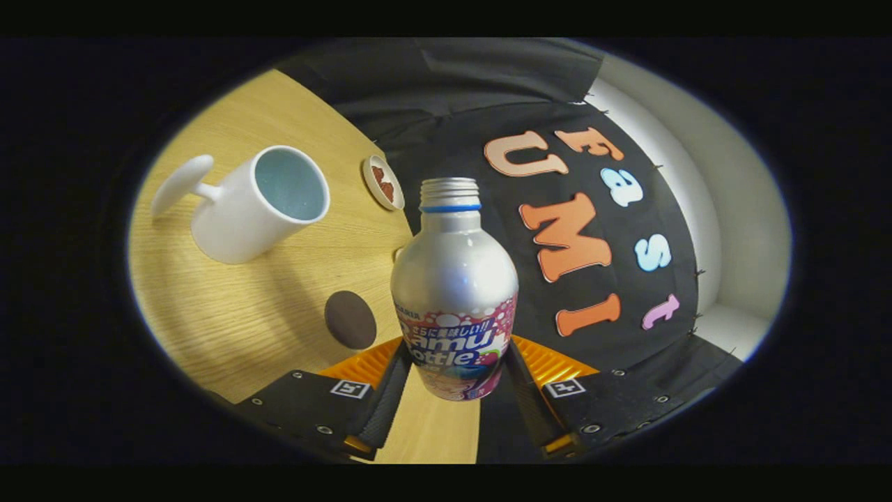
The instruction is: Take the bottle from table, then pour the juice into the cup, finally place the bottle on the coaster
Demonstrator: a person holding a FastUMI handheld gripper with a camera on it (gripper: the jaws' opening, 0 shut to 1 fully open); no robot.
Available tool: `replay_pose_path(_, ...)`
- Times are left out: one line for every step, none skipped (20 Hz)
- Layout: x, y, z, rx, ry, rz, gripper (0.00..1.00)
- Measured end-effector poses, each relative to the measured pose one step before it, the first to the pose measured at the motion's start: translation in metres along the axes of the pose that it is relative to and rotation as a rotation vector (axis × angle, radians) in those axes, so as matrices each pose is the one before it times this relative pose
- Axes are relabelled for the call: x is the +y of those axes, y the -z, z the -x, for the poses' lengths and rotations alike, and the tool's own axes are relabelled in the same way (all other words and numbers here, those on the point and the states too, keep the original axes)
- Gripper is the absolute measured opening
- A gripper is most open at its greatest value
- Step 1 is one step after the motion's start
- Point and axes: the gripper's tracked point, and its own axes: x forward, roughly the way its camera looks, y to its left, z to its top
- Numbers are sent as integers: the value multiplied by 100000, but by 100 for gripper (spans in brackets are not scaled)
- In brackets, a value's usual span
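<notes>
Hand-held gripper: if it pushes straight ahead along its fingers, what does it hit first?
Nothing new: the hand-held gripper is shut on the bottle. Beyond the bottle the line seems to meet the booth's black cloth wall; depth is unclear.

warm light, glare on bottle (454, 279), fisheye-warped edges
</notes>
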Motion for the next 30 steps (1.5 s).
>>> replay_pose_path(-210, -246, -168, -762, 749, 3244, 76)
replay_pose_path(-470, -306, -508, -485, 885, 2842, 76)
replay_pose_path(-229, -157, -291, -593, 742, 2476, 76)
replay_pose_path(25, -80, -107, -539, 747, 2371, 76)
replay_pose_path(-180, -86, -42, -271, 695, 2320, 76)
replay_pose_path(-76, -71, -22, -203, 427, 2020, 76)
replay_pose_path(-55, -74, -14, -301, 338, 1910, 76)
replay_pose_path(5, 30, -125, -287, 93, 1613, 76)
replay_pose_path(199, -76, 11, -634, -417, 1567, 76)
replay_pose_path(231, -159, 53, -439, -463, 1779, 76)
replay_pose_path(146, 0, -9, -323, -201, 2035, 76)
replay_pose_path(-30, -155, -53, -623, 217, 1956, 76)
replay_pose_path(-115, -266, 22, -671, 600, 1969, 76)
replay_pose_path(-87, -75, 81, -810, 614, 2071, 76)
replay_pose_path(-215, -383, 17, -850, 855, 2412, 76)
replay_pose_path(-55, -129, 68, -653, 581, 2093, 76)
replay_pose_path(-72, -272, -165, -472, 298, 1467, 76)
replay_pose_path(119, -85, 5, -496, -168, 928, 75)
replay_pose_path(-12, -216, -110, -364, -40, 1081, 76)
replay_pose_path(-40, -92, -17, -329, 8, 1359, 76)
replay_pose_path(-124, -110, -32, -342, 471, 1747, 76)
replay_pose_path(-333, -30, -32, -449, 746, 2327, 76)
replay_pose_path(-183, -63, 47, -265, 571, 1986, 76)
replay_pose_path(12, 18, -275, -181, 72, 1140, 76)
replay_pose_path(-67, 82, -50, 119, -346, 738, 76)
replay_pose_path(103, 118, -1, 209, -449, 42, 76)
replay_pose_path(-84, 39, -27, 217, -291, -332, 75)
replay_pose_path(-59, -15, 25, 158, -33, 10, 75)
replay_pose_path(-76, -90, 20, 27, 163, 264, 75)
replay_pose_path(-81, -90, 143, -70, 172, 335, 75)
